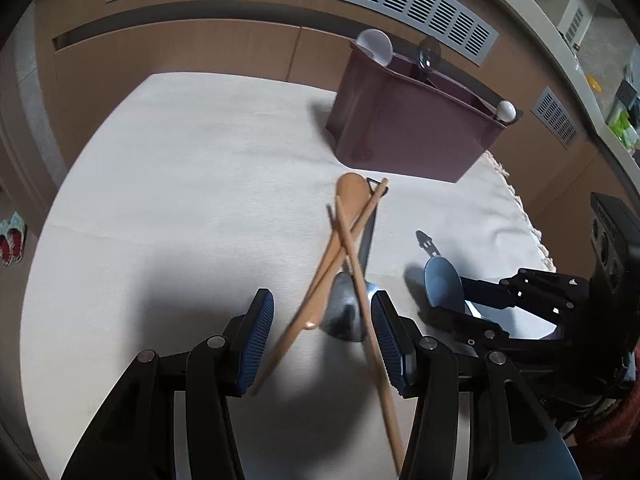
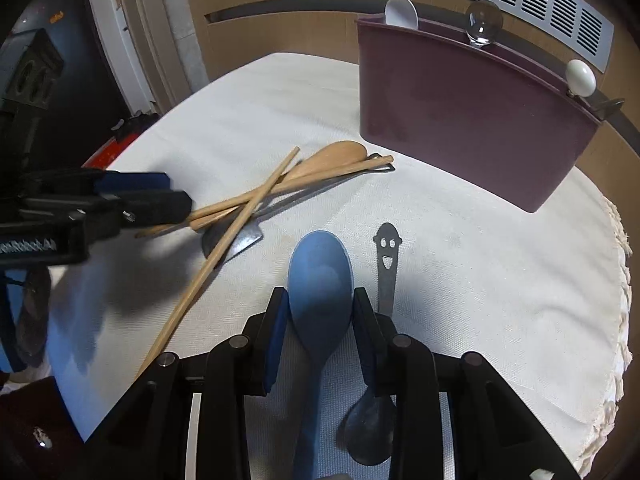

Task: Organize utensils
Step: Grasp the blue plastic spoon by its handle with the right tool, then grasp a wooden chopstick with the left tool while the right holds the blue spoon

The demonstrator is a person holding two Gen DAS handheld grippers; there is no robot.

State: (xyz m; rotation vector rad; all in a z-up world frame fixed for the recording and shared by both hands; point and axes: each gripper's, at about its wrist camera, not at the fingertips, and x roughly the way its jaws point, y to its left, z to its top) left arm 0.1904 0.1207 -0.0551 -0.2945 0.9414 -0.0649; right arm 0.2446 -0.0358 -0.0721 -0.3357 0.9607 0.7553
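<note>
My left gripper (image 1: 322, 332) jaws apart, straddling crossed wooden chopsticks (image 1: 352, 248), wooden spoon (image 1: 344, 216) and metal spoon (image 1: 346, 312) on white cloth (image 1: 180, 184). My right gripper (image 2: 320, 312) clamped on blue spoon (image 2: 320, 272). Smiley-handled spoon (image 2: 386, 264) just beside. Maroon holder (image 2: 472, 128) beyond, well apart.

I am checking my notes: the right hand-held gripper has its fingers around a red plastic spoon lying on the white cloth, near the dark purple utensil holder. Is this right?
Not quite: the right wrist view shows that the plastic spoon between the right hand-held gripper fingers is blue, not red. It does lie on the white cloth, near the dark purple utensil holder.
</note>
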